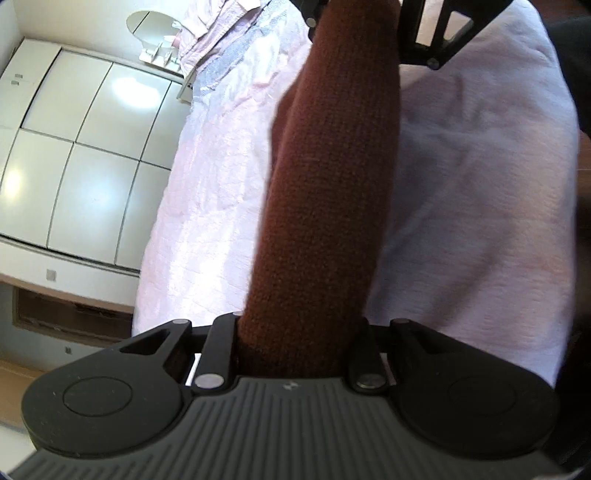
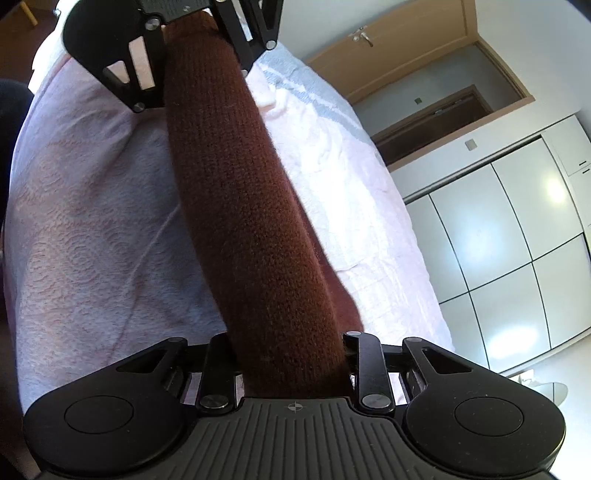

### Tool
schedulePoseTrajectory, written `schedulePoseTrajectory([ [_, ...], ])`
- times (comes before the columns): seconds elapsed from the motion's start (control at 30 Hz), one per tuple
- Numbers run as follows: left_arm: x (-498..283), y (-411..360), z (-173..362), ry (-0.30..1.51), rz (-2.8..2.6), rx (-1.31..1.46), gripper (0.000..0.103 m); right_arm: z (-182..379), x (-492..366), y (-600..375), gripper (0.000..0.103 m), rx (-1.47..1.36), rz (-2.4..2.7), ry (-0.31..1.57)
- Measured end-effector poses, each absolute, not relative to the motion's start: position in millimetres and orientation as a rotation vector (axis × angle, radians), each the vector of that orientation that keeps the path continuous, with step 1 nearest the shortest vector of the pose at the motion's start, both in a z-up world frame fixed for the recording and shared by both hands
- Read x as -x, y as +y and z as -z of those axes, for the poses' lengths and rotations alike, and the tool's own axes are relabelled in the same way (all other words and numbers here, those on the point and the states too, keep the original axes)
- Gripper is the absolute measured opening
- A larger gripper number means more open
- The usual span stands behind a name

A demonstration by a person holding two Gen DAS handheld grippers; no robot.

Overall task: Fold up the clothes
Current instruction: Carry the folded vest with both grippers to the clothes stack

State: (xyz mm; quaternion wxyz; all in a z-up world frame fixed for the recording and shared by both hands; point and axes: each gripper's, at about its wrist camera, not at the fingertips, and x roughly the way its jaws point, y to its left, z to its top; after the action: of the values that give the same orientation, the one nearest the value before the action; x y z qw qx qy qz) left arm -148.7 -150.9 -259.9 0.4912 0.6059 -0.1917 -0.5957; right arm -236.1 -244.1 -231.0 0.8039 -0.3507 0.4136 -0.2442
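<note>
Knitwear spans the gap between two handheld grippers: a rust-brown knitted garment [image 1: 328, 206], drawn into a long taut band, runs from the left gripper [image 1: 295, 347] at the bottom of the left wrist view up to the right gripper [image 1: 373, 22] at the top edge. Both sets of jaws are closed tight on the fabric, one at each end, and the band hangs above a bed spread with a pale pink bedcover [image 1: 472, 192].

The left wrist view alone takes in the crumpled pink bedding [image 1: 218, 33] bunched at the far end of the bed and a round white object [image 1: 151, 22] beside it, with white wardrobe doors [image 1: 85, 158] filling the left side.

The right wrist view reverses the scene: the right gripper [image 2: 291, 369] sits at the bottom, clamped on the garment [image 2: 251, 206], and the left gripper [image 2: 184, 29] bites the other end at the top. Only here do a wooden door frame [image 2: 424, 48] with an open doorway and a grey-striped patch [image 2: 317, 96] of the bedcover [image 2: 92, 221] show clearly; the wardrobe doors [image 2: 509, 236] stand to the right.
</note>
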Motion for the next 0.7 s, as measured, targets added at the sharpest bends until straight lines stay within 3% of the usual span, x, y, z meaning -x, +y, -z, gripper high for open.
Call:
schedulePoseTrajectory([
  [0.37, 116.8, -268.6, 195.2, -0.597, 1.438, -1.514, 0.018, 165.9, 210.9, -347.5, 0.025, 0.739, 0.530, 0.732],
  [0.57, 143.8, -290.3, 136.1, -0.532, 1.570, -1.557, 0.018, 119.6, 225.1, -368.8, 0.024, 0.613, 0.516, 0.801],
  [0.7, 177.4, -293.6, 89.0, -0.487, 1.697, -1.594, 0.018, 65.2, 278.1, -352.9, 0.024, 0.480, 0.537, 0.887],
])
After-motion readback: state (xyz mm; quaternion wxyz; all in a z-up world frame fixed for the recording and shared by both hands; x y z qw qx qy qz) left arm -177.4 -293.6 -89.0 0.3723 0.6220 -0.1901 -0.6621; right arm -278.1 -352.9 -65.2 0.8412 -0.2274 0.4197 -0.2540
